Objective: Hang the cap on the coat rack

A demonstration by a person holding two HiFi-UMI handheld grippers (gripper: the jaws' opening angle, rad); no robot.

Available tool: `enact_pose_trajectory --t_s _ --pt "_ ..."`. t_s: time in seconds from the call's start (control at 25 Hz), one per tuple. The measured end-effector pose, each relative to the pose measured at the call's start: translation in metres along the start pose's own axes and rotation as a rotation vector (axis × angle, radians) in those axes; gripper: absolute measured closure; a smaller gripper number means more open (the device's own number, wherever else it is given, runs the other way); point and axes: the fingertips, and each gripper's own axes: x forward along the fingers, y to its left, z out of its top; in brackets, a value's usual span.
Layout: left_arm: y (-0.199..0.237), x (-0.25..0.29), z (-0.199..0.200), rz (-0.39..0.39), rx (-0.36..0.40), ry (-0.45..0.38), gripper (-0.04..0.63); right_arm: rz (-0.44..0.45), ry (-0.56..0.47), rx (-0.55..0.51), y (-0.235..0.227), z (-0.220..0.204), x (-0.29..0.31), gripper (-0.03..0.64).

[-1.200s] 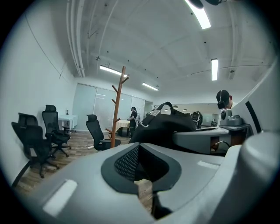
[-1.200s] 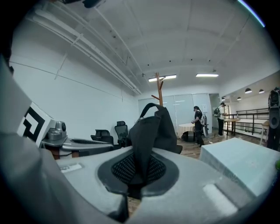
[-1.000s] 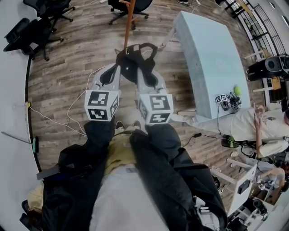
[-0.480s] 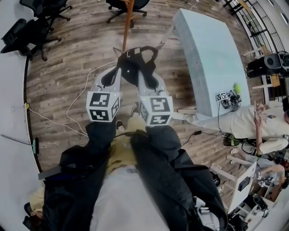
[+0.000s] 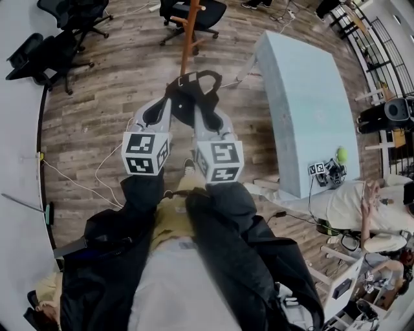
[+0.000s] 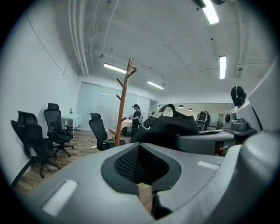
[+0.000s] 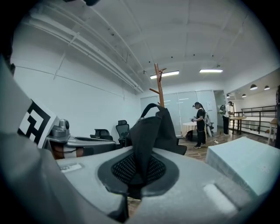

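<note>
A black cap point(image 5: 193, 97) hangs between my two grippers, in front of my body and above the wood floor. My right gripper point(image 5: 199, 106) is shut on it; in the right gripper view the cap's fabric point(image 7: 151, 131) rises from the closed pads of that gripper point(image 7: 133, 175). My left gripper point(image 5: 170, 97) meets the cap's left edge, and dark fabric seems pinched in the pads of that gripper point(image 6: 140, 164), with the cap's body point(image 6: 175, 127) just beyond. The brown wooden coat rack point(image 5: 189, 32) stands ahead on the floor, apart from the cap, its pegs bare point(image 6: 124, 105) point(image 7: 159, 87).
A long light-blue table point(image 5: 304, 97) stands to the right. Black office chairs point(image 5: 58, 45) stand at the left, and another chair point(image 5: 194, 10) sits behind the rack. Cables point(image 5: 110, 155) run over the floor. A person point(image 5: 369, 207) sits at the right; another person point(image 7: 200, 124) stands far off.
Both grippers and the cap have moved slightly forward toward the coat rack, and more of the rack's pole shows at the top. The grip on the cap looks unchanged.
</note>
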Motion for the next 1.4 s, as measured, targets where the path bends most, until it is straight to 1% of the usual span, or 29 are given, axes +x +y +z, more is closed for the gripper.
enact_pose_trajectory --t_s 0.16,0.24,0.48,0.68,0.92,1.16,1.4 --pt "0.004 0.036 0.022 0.026 0.019 -0.018 0.597 0.029 -0.033 0.006 -0.024 0.022 0.029 0.614" --pt "0.005 0.053 0.027 0.041 0.023 -0.017 0.597 0.039 -0.032 0.013 -0.038 0.026 0.042 0.614" --pt "0.011 0.097 0.033 0.078 0.022 -0.002 0.597 0.069 -0.019 0.031 -0.072 0.028 0.075 0.612" --pt "0.006 0.126 0.036 0.1 0.02 0.001 0.597 0.099 -0.015 0.03 -0.095 0.029 0.091 0.613" --pt "0.014 0.147 0.035 0.128 0.017 0.029 0.597 0.126 0.016 0.042 -0.106 0.028 0.109 0.612" --pt "0.022 0.162 0.03 0.121 0.011 0.055 0.597 0.122 0.041 0.055 -0.111 0.021 0.124 0.612" --pt "0.037 0.186 0.037 0.073 0.009 0.052 0.597 0.081 0.057 0.052 -0.115 0.022 0.148 0.612"
